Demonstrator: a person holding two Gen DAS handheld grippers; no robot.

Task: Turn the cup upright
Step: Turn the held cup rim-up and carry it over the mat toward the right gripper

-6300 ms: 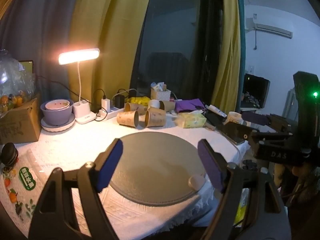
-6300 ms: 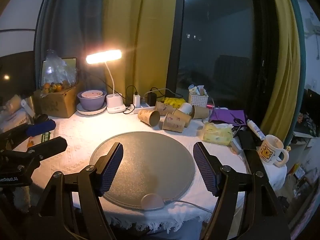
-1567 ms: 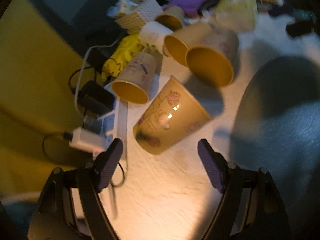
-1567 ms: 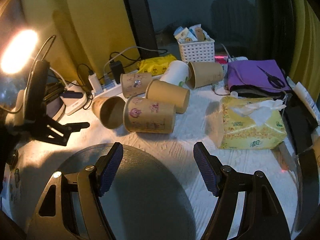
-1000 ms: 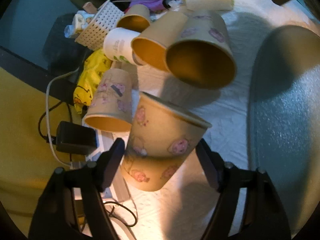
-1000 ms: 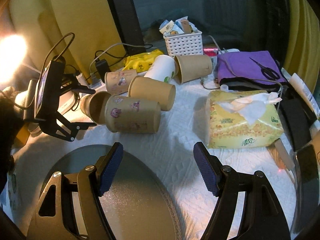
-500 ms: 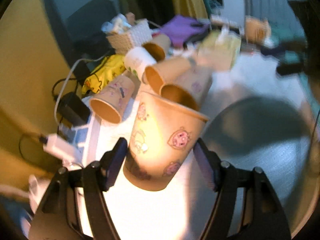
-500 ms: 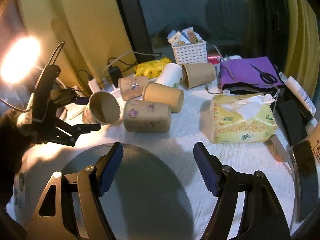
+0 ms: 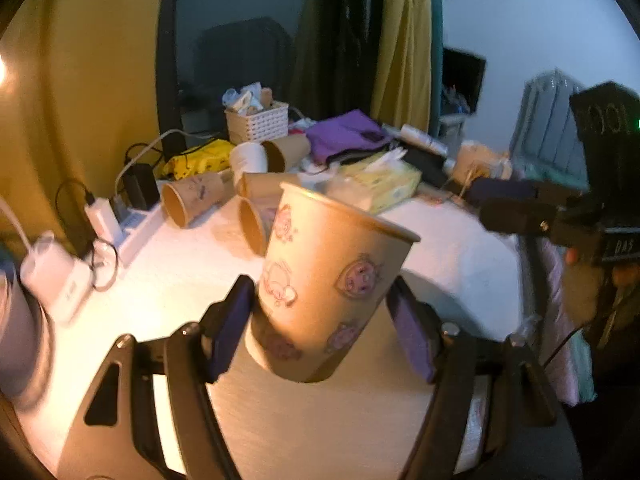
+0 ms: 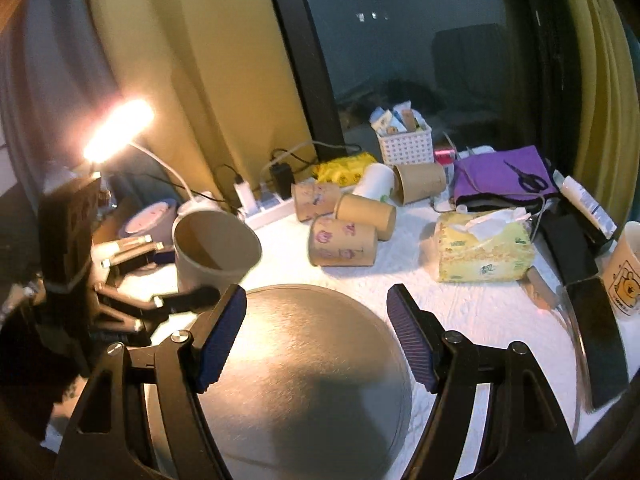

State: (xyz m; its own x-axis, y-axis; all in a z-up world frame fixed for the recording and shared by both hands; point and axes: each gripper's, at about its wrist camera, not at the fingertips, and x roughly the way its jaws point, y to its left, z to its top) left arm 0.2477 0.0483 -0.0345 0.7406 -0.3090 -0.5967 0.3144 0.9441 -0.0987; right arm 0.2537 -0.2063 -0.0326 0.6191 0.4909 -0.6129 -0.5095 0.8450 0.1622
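You're at a table under a white textured cloth (image 10: 472, 304), round grey mat (image 10: 304, 364) near you. Far side: dark night window (image 10: 420, 48) with a black frame post, yellow curtains (image 10: 208, 64) left and right of it. Lit desk lamp (image 10: 118, 130) far left, the warm light source. Power strip with chargers (image 10: 260, 200) along the far edge, white basket (image 10: 406, 142) by the glass. Right of the table, a pale wall (image 9: 520, 40) and a dark monitor (image 9: 464, 76).
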